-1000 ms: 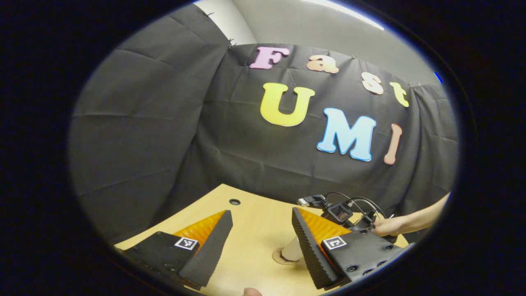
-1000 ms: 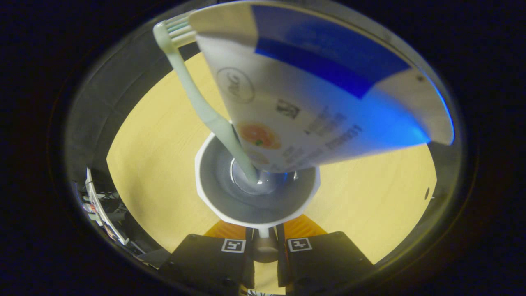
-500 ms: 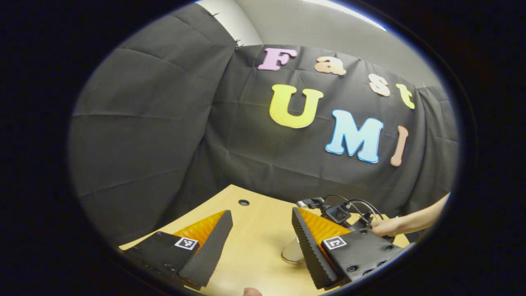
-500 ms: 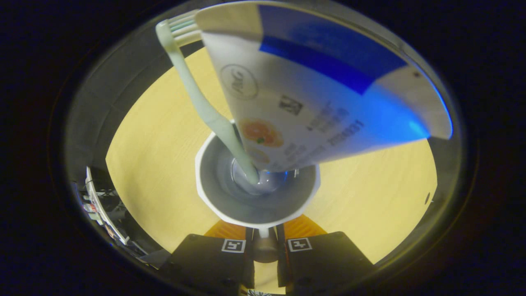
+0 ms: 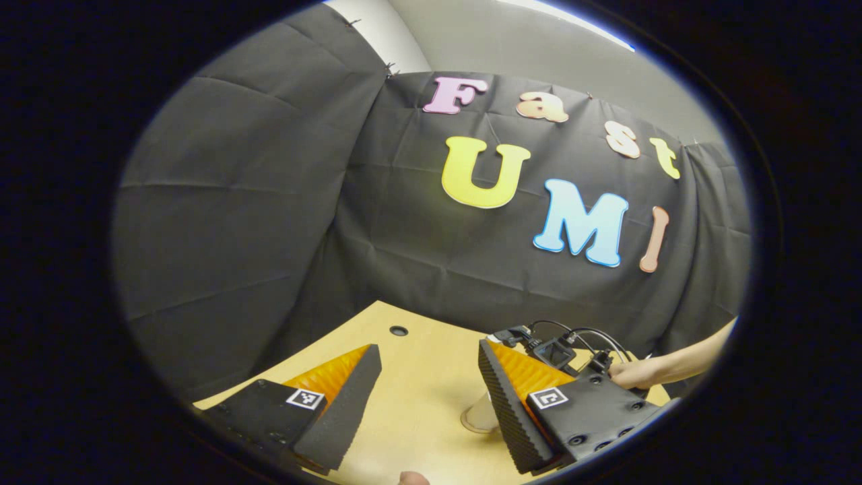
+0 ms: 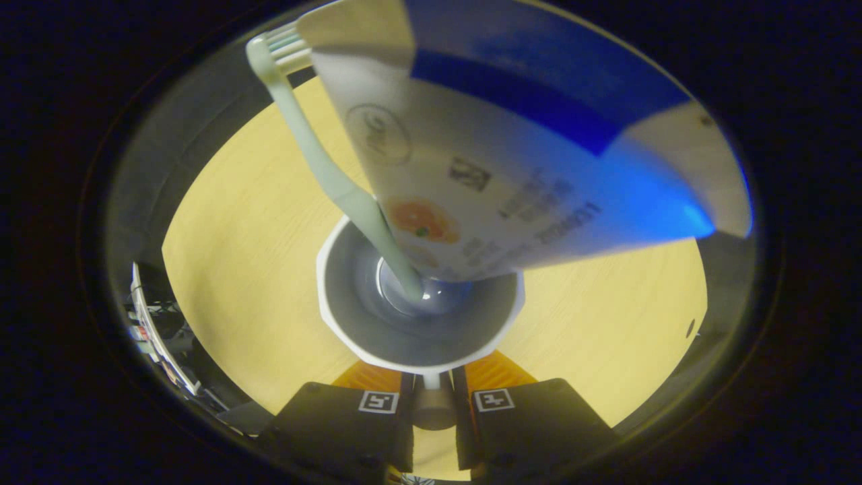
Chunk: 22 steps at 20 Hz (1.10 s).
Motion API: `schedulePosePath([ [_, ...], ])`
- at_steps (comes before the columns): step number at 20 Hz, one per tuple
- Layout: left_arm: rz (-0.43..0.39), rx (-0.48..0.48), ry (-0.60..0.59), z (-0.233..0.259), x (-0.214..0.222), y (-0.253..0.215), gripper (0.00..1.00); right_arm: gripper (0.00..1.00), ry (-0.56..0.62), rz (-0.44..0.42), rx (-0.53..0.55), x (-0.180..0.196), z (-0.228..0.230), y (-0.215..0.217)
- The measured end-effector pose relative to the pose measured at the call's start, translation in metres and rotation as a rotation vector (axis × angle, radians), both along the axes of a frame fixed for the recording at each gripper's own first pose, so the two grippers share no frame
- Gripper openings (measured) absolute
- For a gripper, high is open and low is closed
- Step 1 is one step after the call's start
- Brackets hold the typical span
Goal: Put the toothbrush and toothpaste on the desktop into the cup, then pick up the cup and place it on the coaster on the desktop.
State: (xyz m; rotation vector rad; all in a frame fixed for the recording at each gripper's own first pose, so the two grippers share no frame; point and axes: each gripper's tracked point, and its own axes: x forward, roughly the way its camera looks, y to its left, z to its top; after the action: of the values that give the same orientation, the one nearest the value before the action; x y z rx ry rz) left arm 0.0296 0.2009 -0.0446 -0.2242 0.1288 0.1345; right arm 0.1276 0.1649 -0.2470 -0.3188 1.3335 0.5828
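While the right gripper (image 6: pixel 431 377) pinches the cup (image 6: pixel 419 322) by its rim and the left gripper (image 5: pixel 424 397) gapes empty, the tall toothpaste (image 6: pixel 512 162) makes it top-heavy — I would grasp lower.

Setting: a recording booth, not a home. Black cloth (image 5: pixel 269 202) is pinned up as walls on two sides of a light wooden desk (image 5: pixel 424 377) with a cable hole (image 5: pixel 399 331); a plain grey wall (image 5: pixel 539 47) shows above.
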Motion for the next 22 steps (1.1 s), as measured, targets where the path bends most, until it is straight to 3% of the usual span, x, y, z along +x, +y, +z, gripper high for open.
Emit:
schedulePosePath([
  [3,-0.021,0.003,-0.001,0.0,0.005,-0.008,0.9,0.28,-0.017,-0.011,0.025,0.003,0.0,0.001],
  [4,-0.029,0.004,0.0,0.0,0.007,-0.011,0.9,0.33,-0.033,-0.011,0.033,0.004,0.003,-0.003],
  [5,-0.037,0.005,0.002,0.0,0.009,-0.015,0.94,0.46,-0.048,-0.02,0.043,0.003,0.011,-0.004],
  [6,-0.048,0.006,0.004,0.0,0.013,-0.02,0.94,0.49,-0.068,-0.031,0.061,0.003,0.019,-0.006],
  [7,-0.06,0.013,0.004,0.0,0.016,-0.026,0.9,0.61,-0.082,-0.046,0.084,0.0,0.027,-0.008],
  [11,-0.113,0.038,0.004,0.004,0.03,-0.055,0.9,0.69,-0.197,-0.134,0.183,-0.007,0.076,-0.025],
  [13,-0.143,0.037,-0.002,0.01,0.037,-0.075,0.9,0.82,-0.278,-0.206,0.243,-0.009,0.106,-0.038],
  [17,-0.192,0.039,-0.031,0.021,0.049,-0.112,0.9,0.79,-0.459,-0.361,0.326,-0.019,0.166,-0.087],
  [22,-0.248,0.057,-0.066,0.036,0.056,-0.158,0.9,0.82,-0.644,-0.528,0.352,-0.034,0.214,-0.149],
])
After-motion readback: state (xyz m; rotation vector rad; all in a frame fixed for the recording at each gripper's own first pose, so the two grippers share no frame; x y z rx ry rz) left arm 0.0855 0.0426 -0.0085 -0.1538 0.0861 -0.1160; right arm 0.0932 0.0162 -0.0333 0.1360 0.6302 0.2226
